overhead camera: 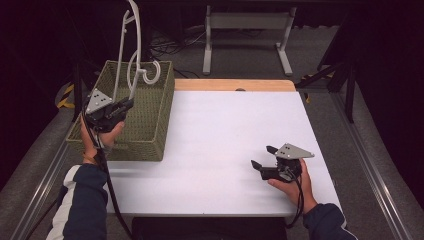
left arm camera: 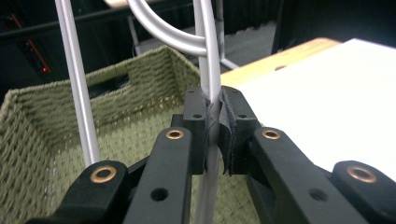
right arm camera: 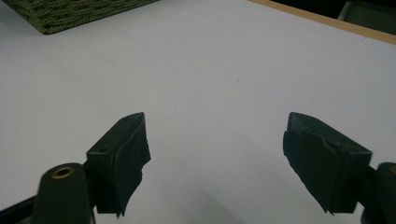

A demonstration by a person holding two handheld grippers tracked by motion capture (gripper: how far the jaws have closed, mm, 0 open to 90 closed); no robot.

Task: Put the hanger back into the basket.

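Basket (overhead camera: 150, 120) w/ grey hanger (overhead camera: 131, 60) inside, left gripper (overhead camera: 125, 106) fingers clamped on it, right gripper (overhead camera: 264, 156) fingers apart.

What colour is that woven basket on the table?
The basket is olive green with a woven pattern, clearest in the left gripper view.

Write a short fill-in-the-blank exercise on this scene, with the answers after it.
1. The left gripper is shut on a grey ____.
2. The hanger stands over a green woven ____.
3. The right gripper's jaws are ____, with nothing between them.
4. The basket sits at the table's ____ edge in the high view.

Answers: hanger; basket; open; left
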